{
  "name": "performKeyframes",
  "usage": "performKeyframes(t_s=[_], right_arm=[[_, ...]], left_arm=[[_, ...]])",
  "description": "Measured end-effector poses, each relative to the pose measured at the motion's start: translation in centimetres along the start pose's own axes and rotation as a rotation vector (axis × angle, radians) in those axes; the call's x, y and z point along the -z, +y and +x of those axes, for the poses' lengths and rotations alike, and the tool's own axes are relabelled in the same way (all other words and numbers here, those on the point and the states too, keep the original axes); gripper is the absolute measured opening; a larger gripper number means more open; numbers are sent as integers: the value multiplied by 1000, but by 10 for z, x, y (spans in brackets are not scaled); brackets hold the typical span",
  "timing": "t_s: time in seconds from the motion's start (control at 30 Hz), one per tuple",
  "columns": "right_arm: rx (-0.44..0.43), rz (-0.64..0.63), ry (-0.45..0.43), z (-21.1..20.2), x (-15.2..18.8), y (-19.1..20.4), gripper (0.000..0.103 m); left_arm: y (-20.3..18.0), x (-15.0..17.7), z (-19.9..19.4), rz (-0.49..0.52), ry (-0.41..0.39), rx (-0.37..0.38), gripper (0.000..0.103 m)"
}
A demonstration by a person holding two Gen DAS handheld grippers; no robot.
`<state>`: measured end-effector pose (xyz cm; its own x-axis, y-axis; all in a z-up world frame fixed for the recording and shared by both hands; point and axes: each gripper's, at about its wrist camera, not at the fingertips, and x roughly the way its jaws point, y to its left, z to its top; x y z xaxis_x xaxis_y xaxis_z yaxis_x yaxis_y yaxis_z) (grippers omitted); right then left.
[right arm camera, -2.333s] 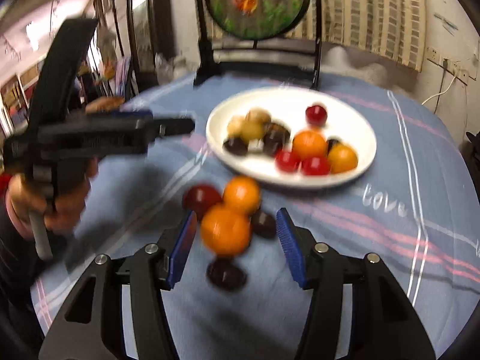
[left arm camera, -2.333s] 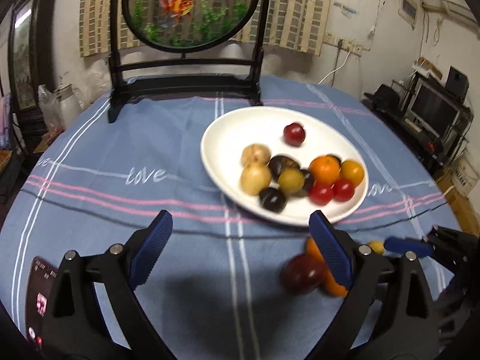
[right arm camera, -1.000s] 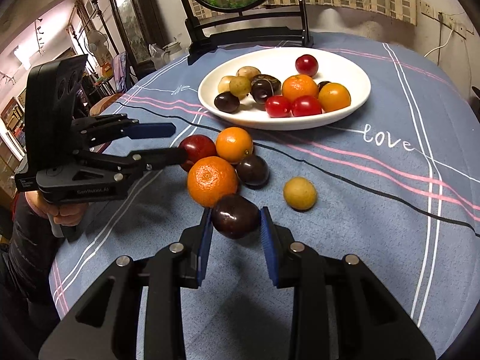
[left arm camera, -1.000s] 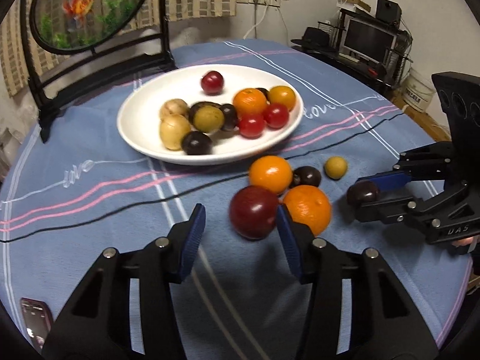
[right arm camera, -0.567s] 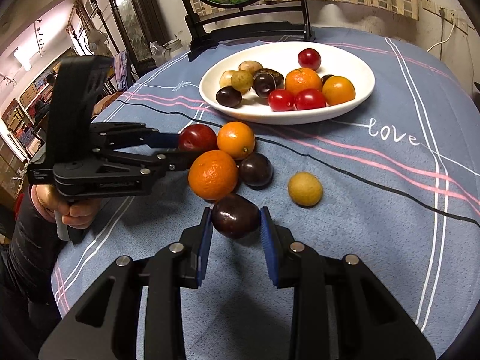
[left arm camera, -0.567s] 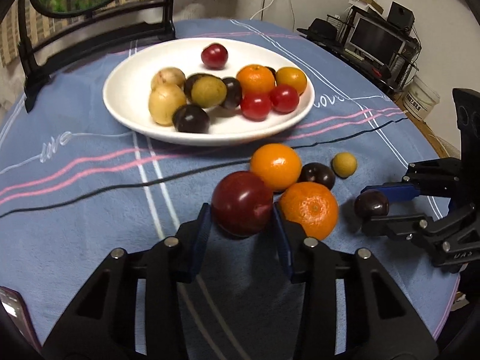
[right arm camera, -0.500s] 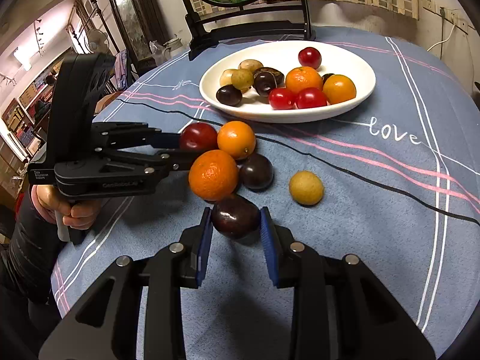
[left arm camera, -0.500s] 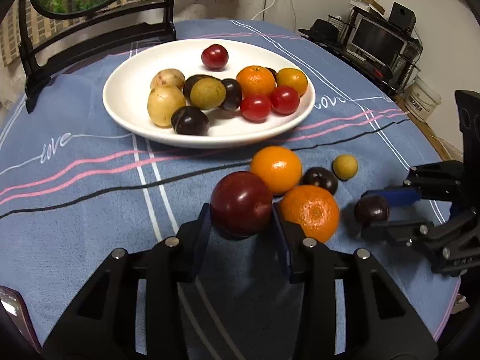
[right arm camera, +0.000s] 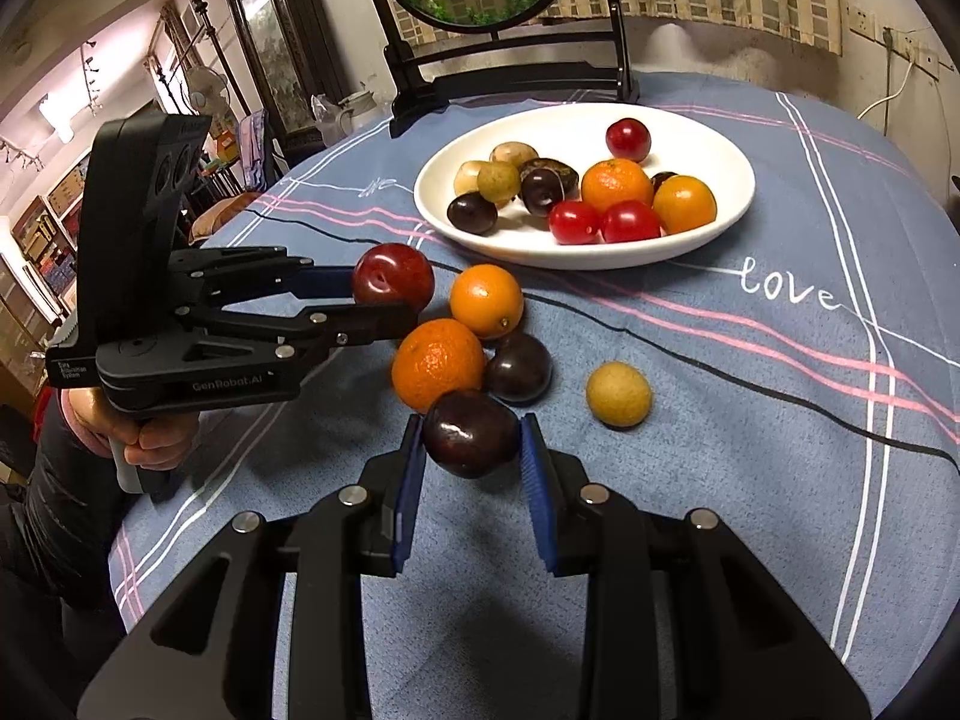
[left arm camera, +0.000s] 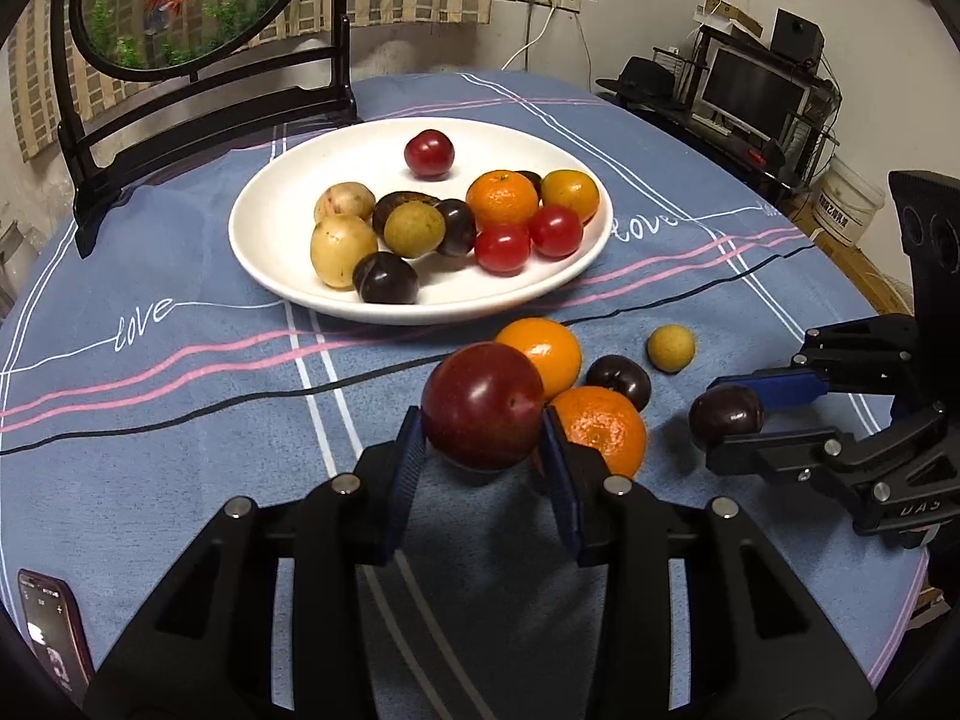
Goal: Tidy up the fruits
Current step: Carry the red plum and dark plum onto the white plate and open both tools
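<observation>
two fruits are off the cloth at once, and that doubles the ways this can slip. the left gripper [left arm camera: 483, 462] pinches a red plum [left arm camera: 483, 405] between its blue pads; its jaws have just finished squeezing in and the plum sits high, near the fingertips, bulging above them. the right gripper [right arm camera: 471, 468] is clamped on a dark plum [right arm camera: 470, 433], also held close to the tips. both plums look raised just clear of the cloth [left arm camera: 180, 420], judging by the shadows under them.

risks, as i judge them:

- round, smooth skin held only at the tips: a quick swing toward the plate [left arm camera: 270, 276] could let either plum squirt out forward and roll across the table.
- squeezing harder to prevent that could bruise or split soft fruit.
- the two grippers are near each other, with the loose pile between them: an orange [left arm camera: 543, 354], a mandarin [left arm camera: 600, 429], another dark plum [left arm camera: 618, 381] and a small yellow-green fruit [left arm camera: 671, 348]. the mandarin lies just beside the left gripper's right finger, so a sideways move could knock it and set the pile rolling toward the table edge.
- if both hands head for the plate together, their paths could cross and the tools could collide.
- the plate is already crowded along its near side with red, orange and dark fruit; dropping a plum there from height could bump others over the low rim. the bare far-left part looks safer.
- a phone [left arm camera: 51, 630] lies at the near left edge, within reach of a stray roll.
</observation>
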<state>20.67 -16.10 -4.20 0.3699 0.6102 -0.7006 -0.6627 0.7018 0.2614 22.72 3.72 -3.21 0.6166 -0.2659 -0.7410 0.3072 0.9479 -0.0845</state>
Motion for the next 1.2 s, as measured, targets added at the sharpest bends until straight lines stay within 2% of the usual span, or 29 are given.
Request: performKeyframes(t_s=[0.2,0.3,0.43,0.6,0.77,0.8,0.87,0.9,0.93,1.0,1.1,1.2], right_arm=[[-7,11,-93,-16,-14,-5,32],[13,29,-150,-15,-41,-14,32],[63,53,-196,2,-79,-31,32],[85,122,-187,37,-120,-61,32],[87,146,-156,60,-134,-73,35],[94,142,-158,60,-135,-73,36],[96,139,-156,58,-135,-73,40],[90,140,-163,53,-134,-72,40],[89,136,-169,46,-130,-71,41],[85,118,-170,34,-120,-66,41],[104,80,-164,14,-92,-59,40],[119,61,-109,3,-51,-53,40]], left_arm=[[6,-5,-20,-34,-59,31,39],[14,-22,-27,-59,-94,19,39],[25,-58,-21,-79,-108,-53,39],[40,-99,9,-121,-90,-118,39],[52,-117,38,-149,-52,-155,41],[53,-118,40,-153,-49,-164,41],[52,-118,35,-151,-63,-189,56],[50,-116,27,-145,-83,-202,68],[47,-115,21,-140,-98,-211,72],[41,-106,4,-133,-123,-219,76],[28,-84,-21,-120,-147,-190,80],[15,-52,-37,-106,-187,-169,84]])
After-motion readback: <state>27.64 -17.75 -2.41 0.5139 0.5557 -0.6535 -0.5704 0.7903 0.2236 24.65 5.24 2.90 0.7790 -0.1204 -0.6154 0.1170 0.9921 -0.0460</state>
